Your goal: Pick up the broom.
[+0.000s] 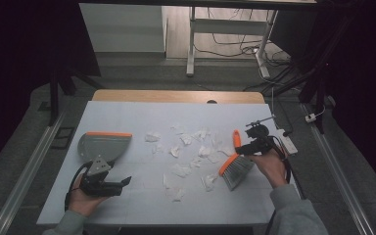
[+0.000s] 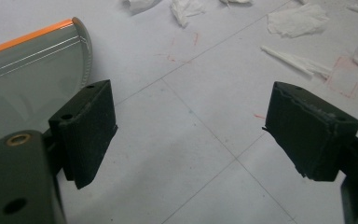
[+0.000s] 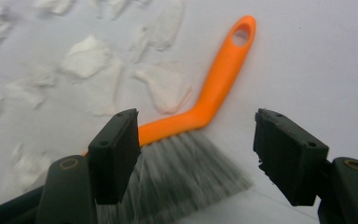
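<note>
Brush: small hand brush with bent orange plastic handle and grey bristles (image 3: 200, 116), flat on the white table (image 1: 127, 112), right of centre, just below the right gripper in the high view.
Long axis: runs from near side to far side of the table, slightly tilted; bristle head toward the person, handle tip with its hanging hole pointing away, to the far edge.
Bend: handle kinks where it meets the bristle block, seen in the right gripper view.
Right gripper (image 3: 196, 158): jaws spread wide, nothing between the pads; hovering over the brush, left jaw overlapping the bristle block's end in the right gripper view, right jaw off to the side above bare table.
Paper: torn white tissue scraps (image 1: 181, 171), scattered across the middle of the table, some just beside the bristles, others reaching toward the far side.
Dustpan: grey plastic dustpan with orange lip (image 1: 103, 144), on the left part of the table, orange edge on its far side, well apart from the brush.
Left gripper (image 2: 191, 135): jaws wide apart, empty, over bare table just beside the dustpan's near corner; held near the table's front left.
</note>
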Motion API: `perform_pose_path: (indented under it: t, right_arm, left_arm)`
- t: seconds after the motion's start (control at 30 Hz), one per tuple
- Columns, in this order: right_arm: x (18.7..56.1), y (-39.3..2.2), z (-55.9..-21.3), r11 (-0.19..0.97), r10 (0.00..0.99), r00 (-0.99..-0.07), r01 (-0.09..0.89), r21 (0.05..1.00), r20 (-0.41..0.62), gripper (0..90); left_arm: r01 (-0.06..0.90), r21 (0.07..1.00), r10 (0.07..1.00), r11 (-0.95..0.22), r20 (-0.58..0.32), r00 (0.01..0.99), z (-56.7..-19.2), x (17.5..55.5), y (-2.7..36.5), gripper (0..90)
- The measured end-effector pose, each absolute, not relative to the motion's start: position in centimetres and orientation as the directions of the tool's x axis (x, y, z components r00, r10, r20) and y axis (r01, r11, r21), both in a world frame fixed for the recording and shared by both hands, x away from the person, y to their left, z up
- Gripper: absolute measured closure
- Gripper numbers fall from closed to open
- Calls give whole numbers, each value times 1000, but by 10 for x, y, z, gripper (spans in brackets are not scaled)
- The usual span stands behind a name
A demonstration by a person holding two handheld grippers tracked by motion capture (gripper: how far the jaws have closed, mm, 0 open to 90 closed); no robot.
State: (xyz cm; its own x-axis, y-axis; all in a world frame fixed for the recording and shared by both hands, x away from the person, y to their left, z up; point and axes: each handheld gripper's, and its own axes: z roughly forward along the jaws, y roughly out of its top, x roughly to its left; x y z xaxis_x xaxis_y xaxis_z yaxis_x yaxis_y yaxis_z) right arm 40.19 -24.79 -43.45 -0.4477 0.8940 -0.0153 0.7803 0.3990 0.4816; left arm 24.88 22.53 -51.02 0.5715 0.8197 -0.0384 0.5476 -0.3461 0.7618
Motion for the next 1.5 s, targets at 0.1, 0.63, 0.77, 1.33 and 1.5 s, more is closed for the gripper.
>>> perform_pose_path:
  t: [0.1,0.63,0.77,1.33,1.5]
  right_arm:
    - [416,-240,-437,392,906,-422,810,437,-31,322]
    - [456,-234,-473,316,948,-317,911,266,-42,369]
    - [457,-231,-477,307,951,-306,917,256,-43,408]
    - [461,-220,-489,177,984,-171,965,191,-49,628]
    - [460,-217,-490,145,989,-135,970,194,-65,649]
  left_arm:
    - [545,763,819,-347,-37,573,-510,249,226,173]
    - [544,761,818,-354,-30,574,-511,249,226,172]
    - [543,760,817,-358,-27,577,-511,249,225,170]
    - [536,764,819,-360,-17,574,-511,247,224,150]
    - [533,764,817,-364,-13,576,-510,246,225,151]
